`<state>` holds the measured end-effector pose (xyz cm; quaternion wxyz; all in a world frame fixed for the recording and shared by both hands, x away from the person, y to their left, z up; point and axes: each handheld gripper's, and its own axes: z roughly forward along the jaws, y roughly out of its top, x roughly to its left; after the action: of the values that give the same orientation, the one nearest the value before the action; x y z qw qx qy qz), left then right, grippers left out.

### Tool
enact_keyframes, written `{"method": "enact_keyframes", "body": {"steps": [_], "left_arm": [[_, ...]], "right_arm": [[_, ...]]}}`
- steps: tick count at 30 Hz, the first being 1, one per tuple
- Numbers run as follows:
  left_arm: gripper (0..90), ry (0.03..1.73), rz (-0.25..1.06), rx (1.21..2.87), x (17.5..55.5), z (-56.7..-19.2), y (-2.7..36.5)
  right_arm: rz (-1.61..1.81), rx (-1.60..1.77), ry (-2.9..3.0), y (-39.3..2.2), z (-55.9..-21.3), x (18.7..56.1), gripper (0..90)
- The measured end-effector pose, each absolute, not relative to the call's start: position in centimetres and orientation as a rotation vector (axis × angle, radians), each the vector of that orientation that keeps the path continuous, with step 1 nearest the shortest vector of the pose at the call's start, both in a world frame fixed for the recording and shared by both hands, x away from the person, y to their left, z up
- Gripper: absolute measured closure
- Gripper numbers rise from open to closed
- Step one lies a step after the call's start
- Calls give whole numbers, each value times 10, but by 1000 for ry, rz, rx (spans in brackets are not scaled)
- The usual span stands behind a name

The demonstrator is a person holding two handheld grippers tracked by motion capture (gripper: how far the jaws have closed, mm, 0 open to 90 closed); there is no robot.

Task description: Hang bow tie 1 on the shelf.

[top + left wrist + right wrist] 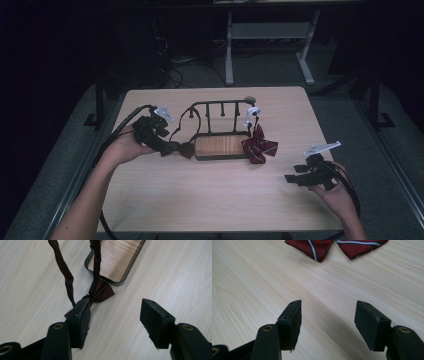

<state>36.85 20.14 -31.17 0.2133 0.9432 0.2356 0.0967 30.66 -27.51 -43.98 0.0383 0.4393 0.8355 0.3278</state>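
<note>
On one table [210,195] there are two bow ties, a dark one [100,291] at the left gripper's [113,315] tip and a striped red one [337,247] ahead of the right gripper [328,320], and one rack [220,145] beyond the dark tie.

Dim room, grey carpeted floor [350,120], light wooden table [210,200], white-legged desk [270,30] behind

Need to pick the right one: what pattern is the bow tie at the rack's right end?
The bow tie is red with white and dark stripes, clearest in the right gripper view.
</note>
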Motion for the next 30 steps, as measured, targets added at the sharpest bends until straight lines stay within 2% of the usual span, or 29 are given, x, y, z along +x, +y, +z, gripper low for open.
{"method": "enact_keyframes", "body": {"steps": [19, 30], "left_arm": [[302, 672, 249, 2583, 353, -332, 210], [289, 679, 252, 2572, 344, -347, 217]], "right_arm": [[1000, 1349, 2564, -275, -439, 306, 384], [1001, 1349, 2560, -275, -440, 306, 384]]}}
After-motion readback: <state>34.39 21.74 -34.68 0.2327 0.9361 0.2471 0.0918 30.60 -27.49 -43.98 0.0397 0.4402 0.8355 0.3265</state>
